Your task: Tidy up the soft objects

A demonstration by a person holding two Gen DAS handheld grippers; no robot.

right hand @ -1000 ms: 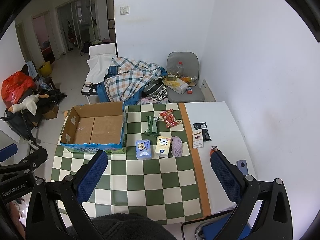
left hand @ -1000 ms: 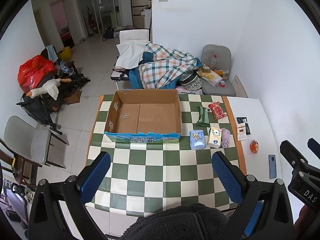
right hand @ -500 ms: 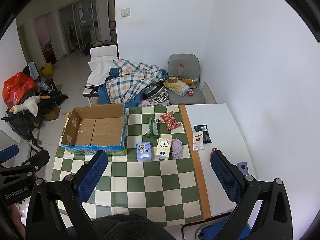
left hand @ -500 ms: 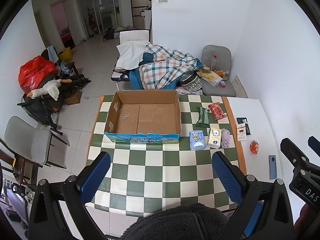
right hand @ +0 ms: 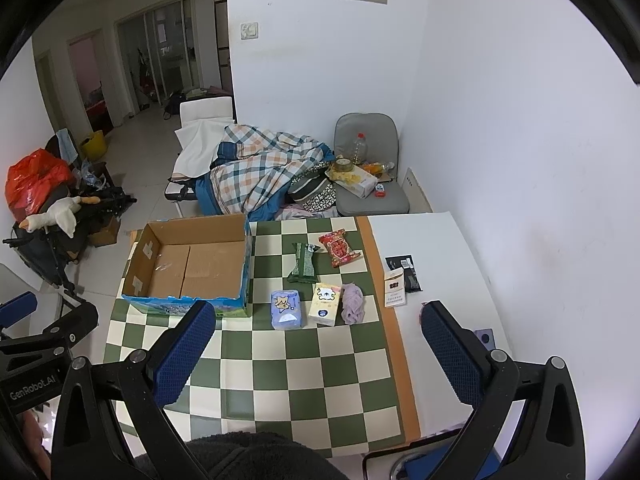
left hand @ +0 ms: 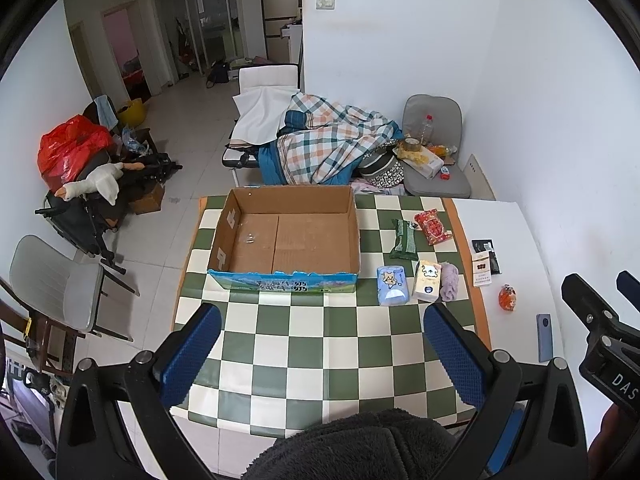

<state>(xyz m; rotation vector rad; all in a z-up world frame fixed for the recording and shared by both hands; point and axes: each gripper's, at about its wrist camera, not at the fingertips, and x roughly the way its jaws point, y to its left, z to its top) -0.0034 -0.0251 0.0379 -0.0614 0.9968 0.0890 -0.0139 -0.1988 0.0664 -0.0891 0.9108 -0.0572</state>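
An empty cardboard box (left hand: 288, 240) (right hand: 192, 268) stands on the green checked tablecloth (left hand: 320, 344). To its right lie a blue tissue pack (left hand: 392, 290) (right hand: 286, 309), a cream tissue pack (left hand: 428, 286) (right hand: 326, 304), a purple cloth (left hand: 449, 286) (right hand: 353, 303), a green pack (left hand: 404, 238) (right hand: 303, 266) and a red packet (left hand: 433, 226) (right hand: 339, 247). My left gripper (left hand: 320, 354) is open and empty, high above the table's near edge. My right gripper (right hand: 316, 356) is open and empty, also well above the table.
On the white table part lie a cigarette pack (left hand: 482, 270), a black packet (left hand: 486, 250), an orange toy (left hand: 507, 298) and a phone (left hand: 545, 336). Behind the table are a bed with plaid blanket (left hand: 328, 144) and a grey chair (left hand: 434, 168). Another chair (left hand: 56, 284) stands at left.
The right wrist view has moved slightly closer and lower toward the table. The left gripper has barely moved. Both stay open.
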